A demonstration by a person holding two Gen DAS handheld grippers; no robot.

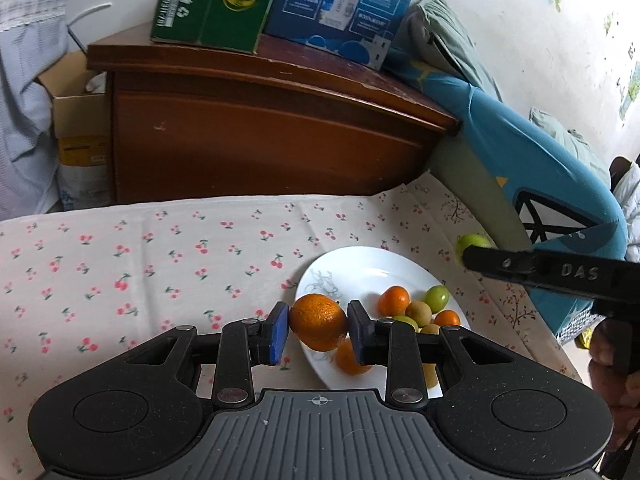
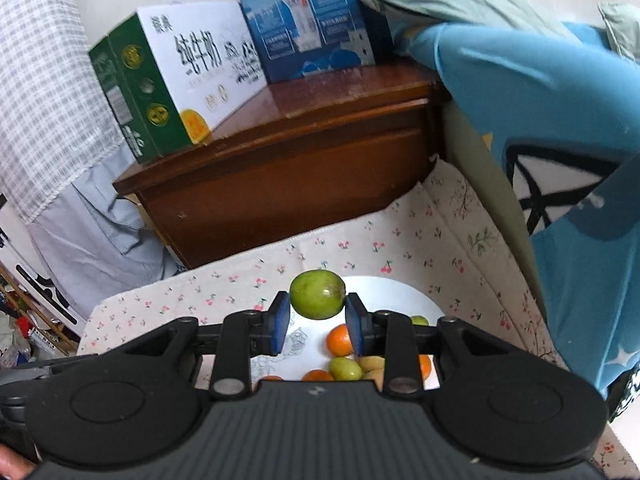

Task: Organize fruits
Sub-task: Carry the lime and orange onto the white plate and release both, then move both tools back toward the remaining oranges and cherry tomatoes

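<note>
Two fruits in my grip: left gripper point(image 1: 318, 330) pinching an orange point(image 1: 318, 322), right gripper point(image 2: 317, 322) pinching a green fruit point(image 2: 317, 294). Both look round, smooth, bruisable; I'd keep hold across their middles, lightly.

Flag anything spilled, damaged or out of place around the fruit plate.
Nothing spilled. The white plate sits flat with fruit on it. One orange is held in the left gripper, one green fruit in the right gripper. The wooden cabinet top edge looks chipped.

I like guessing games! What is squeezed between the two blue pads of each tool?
Left tool: an orange mandarin, in the left wrist view. Right tool: a green fruit, in the right wrist view.
</note>
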